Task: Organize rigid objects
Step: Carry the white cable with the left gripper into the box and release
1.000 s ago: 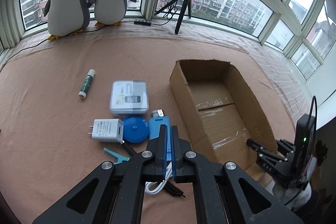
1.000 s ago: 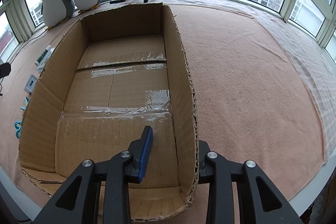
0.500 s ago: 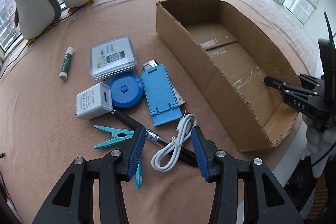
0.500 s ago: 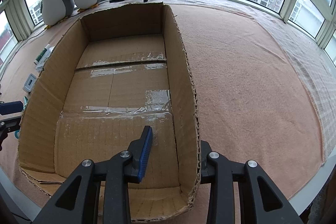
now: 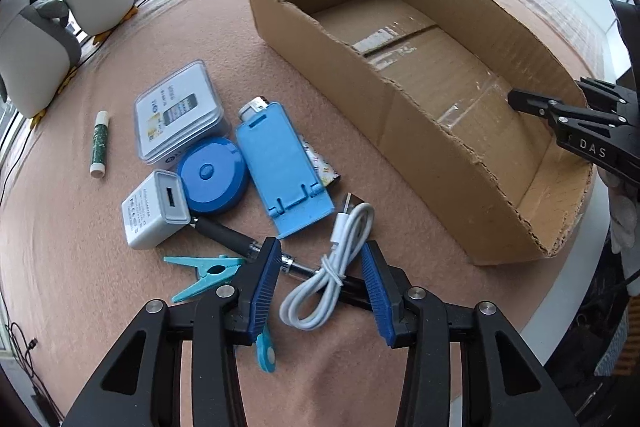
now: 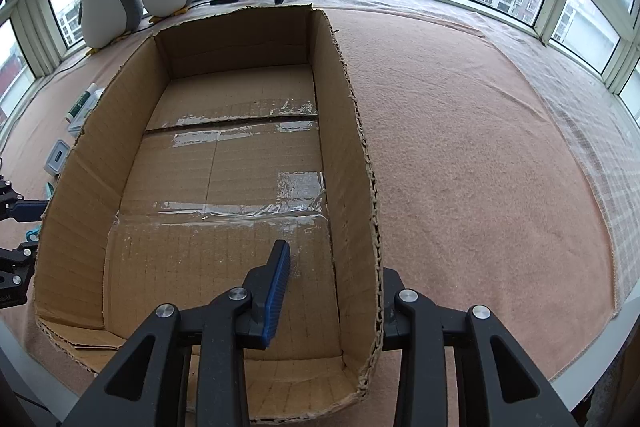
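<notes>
Cable [image 5: 332, 267] dead ahead, lay lengthwise between left tongs [image 5: 321, 245], spread but closing, untouched; right tongs [image 6: 334, 263] farther off, pinched box [image 6: 360, 187] wall.

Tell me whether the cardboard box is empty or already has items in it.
Empty. The cardboard box shows only its bare taped floor in both views; the white cable, blue phone stand and the other items lie outside on the cloth.

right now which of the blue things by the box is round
The blue tape measure, a flat disc beside the white charger; the blue phone stand is rectangular.
</notes>
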{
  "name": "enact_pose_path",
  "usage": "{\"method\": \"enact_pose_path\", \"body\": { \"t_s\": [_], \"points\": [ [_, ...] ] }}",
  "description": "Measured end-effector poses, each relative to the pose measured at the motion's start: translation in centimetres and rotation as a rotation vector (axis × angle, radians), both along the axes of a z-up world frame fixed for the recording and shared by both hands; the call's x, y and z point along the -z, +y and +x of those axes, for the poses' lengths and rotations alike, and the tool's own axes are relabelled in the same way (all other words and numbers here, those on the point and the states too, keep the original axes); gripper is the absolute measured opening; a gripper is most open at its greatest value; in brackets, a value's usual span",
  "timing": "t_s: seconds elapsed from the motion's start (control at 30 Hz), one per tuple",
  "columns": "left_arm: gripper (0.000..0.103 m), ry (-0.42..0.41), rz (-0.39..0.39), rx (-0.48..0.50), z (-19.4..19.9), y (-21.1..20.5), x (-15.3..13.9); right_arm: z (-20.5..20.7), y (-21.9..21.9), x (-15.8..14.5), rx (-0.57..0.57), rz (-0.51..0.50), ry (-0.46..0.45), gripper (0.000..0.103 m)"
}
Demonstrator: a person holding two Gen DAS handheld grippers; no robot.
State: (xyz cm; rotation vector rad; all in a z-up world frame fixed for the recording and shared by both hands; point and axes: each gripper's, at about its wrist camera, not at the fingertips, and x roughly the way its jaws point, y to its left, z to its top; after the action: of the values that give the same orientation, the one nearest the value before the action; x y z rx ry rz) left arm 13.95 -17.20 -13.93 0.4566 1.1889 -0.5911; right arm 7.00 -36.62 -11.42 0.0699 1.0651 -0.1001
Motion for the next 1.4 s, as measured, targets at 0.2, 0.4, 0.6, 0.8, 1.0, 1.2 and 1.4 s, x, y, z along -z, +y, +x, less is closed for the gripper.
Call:
{"method": "enact_pose_path", "body": {
  "t_s": [0.2,0.4,0.6,0.8,1.0,1.2,1.4],
  "points": [
    [0.022,0.005,0.005,0.03,-0.4,-0.5,0.0,0.0,0.0,0.0,0.002,0.0,-0.001,0.032],
    [0.017,0.014,-0.012,0.017,-0.6,-0.6,0.1,0.1,0.2,-0.1,0.002,-0.002,-0.001,0.032],
    [0.015,0.011,-0.085,-0.034,-0.5,0.5,-1.4,0.1,0.2,-0.1,0.003,-0.002,-0.002,0.032],
    [0.015,-0.029,-0.187,-0.076,0.2,1.2,-5.2,0.1,0.2,-0.1,0.007,-0.002,-0.007,0.033],
    [0.015,-0.069,-0.258,-0.058,0.8,-1.1,-8.0,0.1,0.3,-0.1,0.009,-0.003,-0.009,0.033],
    [0.016,-0.046,-0.32,-0.058,1.6,-5.4,-7.7,0.1,0.3,-0.1,0.008,-0.005,-0.009,0.033],
    [0.018,-0.015,-0.311,-0.08,2.5,-8.1,-6.4,0.1,0.3,-0.1,0.009,-0.002,-0.013,0.033]
  ]
}}
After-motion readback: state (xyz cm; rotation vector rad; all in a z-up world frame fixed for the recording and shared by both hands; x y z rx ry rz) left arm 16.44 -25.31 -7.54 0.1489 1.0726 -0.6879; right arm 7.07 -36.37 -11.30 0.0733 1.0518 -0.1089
